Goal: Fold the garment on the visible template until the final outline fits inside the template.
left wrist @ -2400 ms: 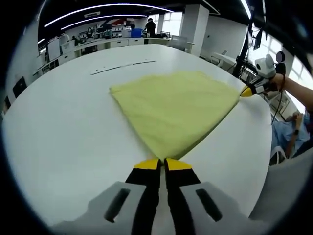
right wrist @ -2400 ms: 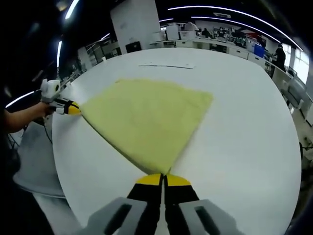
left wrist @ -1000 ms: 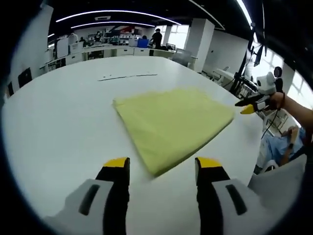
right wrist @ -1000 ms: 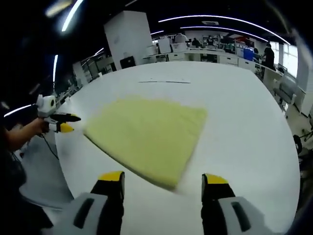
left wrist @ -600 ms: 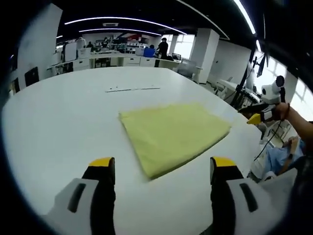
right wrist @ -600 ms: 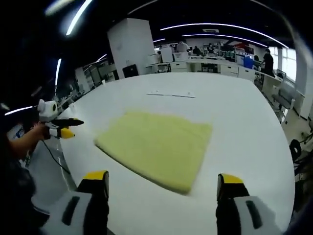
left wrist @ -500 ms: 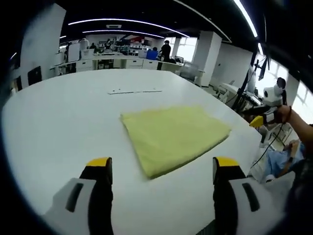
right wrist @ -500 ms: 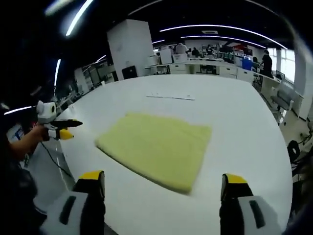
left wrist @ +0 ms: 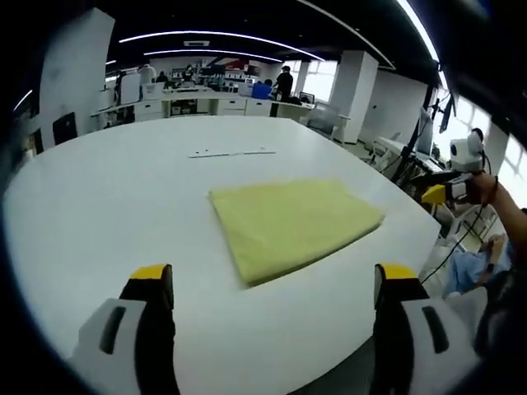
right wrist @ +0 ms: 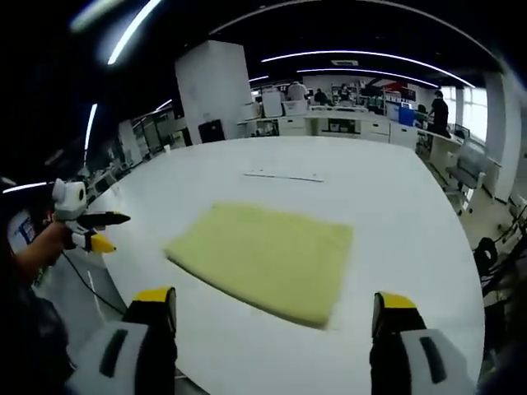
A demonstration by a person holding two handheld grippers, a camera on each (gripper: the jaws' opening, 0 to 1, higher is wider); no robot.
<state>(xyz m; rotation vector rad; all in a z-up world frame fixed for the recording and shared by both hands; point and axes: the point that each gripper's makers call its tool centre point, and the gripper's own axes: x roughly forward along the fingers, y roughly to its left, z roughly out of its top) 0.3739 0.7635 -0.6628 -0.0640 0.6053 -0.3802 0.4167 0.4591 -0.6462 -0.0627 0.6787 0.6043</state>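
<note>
So we've got the yellow garment (left wrist: 295, 224) folded into a flat rectangle, lying on the white desk (left wrist: 99, 206) near its edge. Our left claw (left wrist: 272, 284) is spread wide apart with nothing in it, hanging over the desk edge. Same deal with the right claw (right wrist: 272, 309): wide apart, empty, well clear of the garment (right wrist: 268, 257).

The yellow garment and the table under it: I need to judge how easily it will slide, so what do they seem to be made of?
The yellow garment looks like soft matte fabric, perhaps fleece or terry: its surface is faintly fuzzy and the folded edges look thick and rounded. The table looks like smooth white laminate or painted board with a dull sheen; the exact material cannot be told.
</note>
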